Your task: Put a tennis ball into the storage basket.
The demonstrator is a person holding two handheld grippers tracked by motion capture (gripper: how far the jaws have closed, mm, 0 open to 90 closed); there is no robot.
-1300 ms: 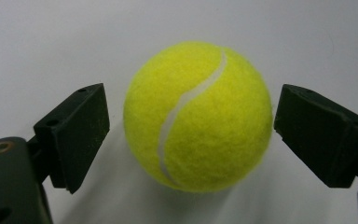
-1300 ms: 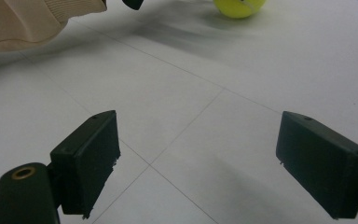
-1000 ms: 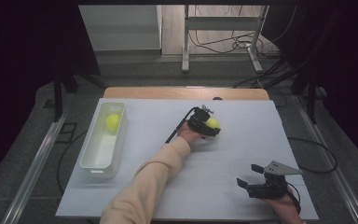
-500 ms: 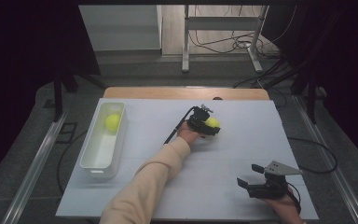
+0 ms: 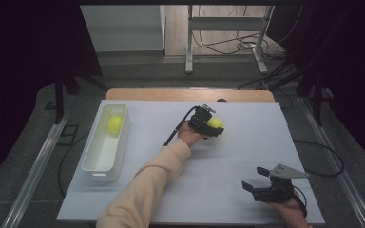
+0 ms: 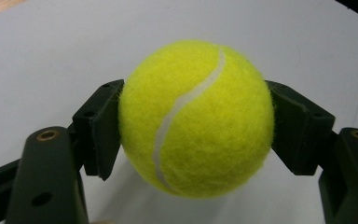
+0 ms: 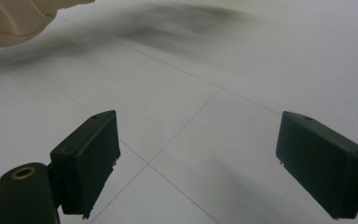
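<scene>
Tennis ball (image 6: 196,119): I hold it clamped between the two jaws of the left gripper (image 5: 208,124); a pad presses each flank and its white seam runs top to bottom. It sits at the middle of the table, toward the far edge.
White bin (image 5: 91,164): at the far left of the table, long axis running away from me; open top, unobstructed.
Bin contents: a second yellow ball (image 5: 115,124) lies in the far end; the near part is bare.
Left gripper: I have just closed its jaws onto the tennis ball, and the pads now bear on the felt. I cannot tell whether the ball rests on the sheet or is just off it.
Deciding relation: the white bin lies to the left of the held ball, well apart from it, with bare table (image 5: 237,156) between. A round ball has no long axis, so only the direction of travel counts. I judge the carry must go leftward and end over the bin's free near part.
Right gripper (image 5: 255,188): at the near right corner, jaws wide apart, nothing between them. It is the farther of my two tools from the bin.
</scene>
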